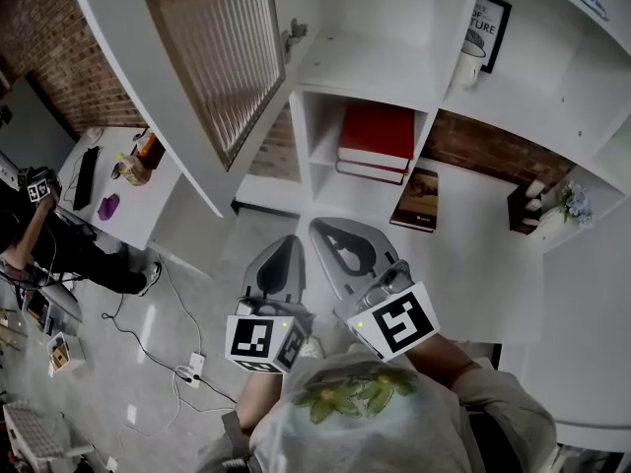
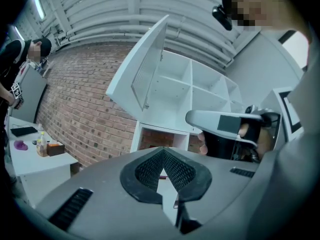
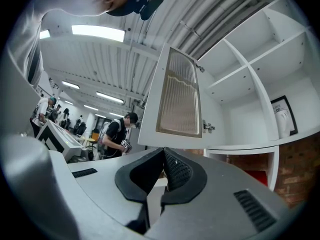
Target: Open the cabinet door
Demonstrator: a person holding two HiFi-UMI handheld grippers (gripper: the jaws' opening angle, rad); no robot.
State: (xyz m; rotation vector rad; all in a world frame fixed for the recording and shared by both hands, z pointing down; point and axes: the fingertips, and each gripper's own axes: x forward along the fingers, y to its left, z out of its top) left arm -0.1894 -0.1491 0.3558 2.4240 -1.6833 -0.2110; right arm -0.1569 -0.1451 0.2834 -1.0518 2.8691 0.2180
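The white cabinet door (image 1: 212, 57) with its ribbed glass panel stands swung wide open to the left, and its hinge (image 1: 294, 37) shows at the cabinet edge. Behind it the white cabinet (image 1: 367, 62) has a bare shelf. Both grippers hang low in front of the cabinet, apart from the door. My left gripper (image 1: 292, 239) is shut on nothing. My right gripper (image 1: 317, 227) beside it is also shut and empty. The left gripper view has the door (image 2: 145, 69) up ahead and the right gripper (image 2: 220, 121) at the side. In the right gripper view the door (image 3: 180, 99) is just above the jaws.
Red books (image 1: 375, 141) lie in a lower compartment, and a brown book (image 1: 416, 200) lies below them. A mug (image 1: 471, 67) and a framed picture (image 1: 490, 28) stand on a right shelf. A white desk (image 1: 118, 180), a person (image 1: 39, 235) and floor cables (image 1: 187, 368) are at the left.
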